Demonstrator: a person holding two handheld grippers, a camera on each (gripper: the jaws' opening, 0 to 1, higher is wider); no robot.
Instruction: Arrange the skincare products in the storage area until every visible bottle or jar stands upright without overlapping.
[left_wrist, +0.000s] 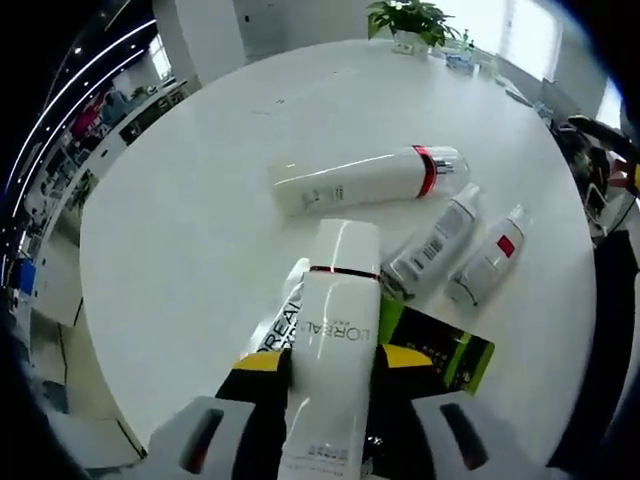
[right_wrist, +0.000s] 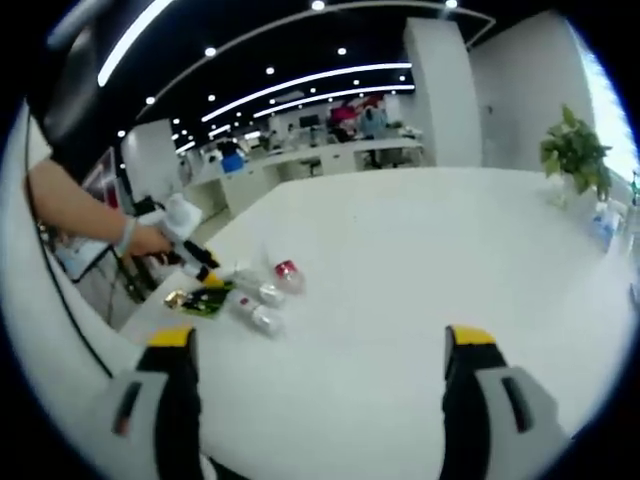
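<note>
Left gripper (left_wrist: 330, 375) at bottom centre of the left gripper view, jaws pinching a white L'Oreal bottle (left_wrist: 335, 330) by its sides, yellow-tipped pads touching it on both flanks. Bottle body running up the middle of the frame, thin red band near its upper part. A second printed white tube (left_wrist: 283, 318) just left of the held bottle, partly hidden behind it. A green-and-black box (left_wrist: 440, 352) lying flat at lower right, just beside the right jaw. Above, in mid-frame, a large white bottle with red band and clear cap (left_wrist: 370, 178) lying on its side on the white tabletop (left_wrist: 180, 240). To its lower right, two smaller bottles lying flat side by side: a grey-labelled one (left_wrist: 436, 243) and one with a red label (left_wrist: 489, 259). Potted plant (left_wrist: 410, 22) at the top edge.

Right gripper (right_wrist: 318, 385) at the bottom of the right gripper view, jaws spread wide with nothing between them, hovering over bare tabletop. Far off at mid-left, a person's hand (right_wrist: 150, 240) on the other gripper, beside the small cluster of lying bottles (right_wrist: 265, 295).
</note>
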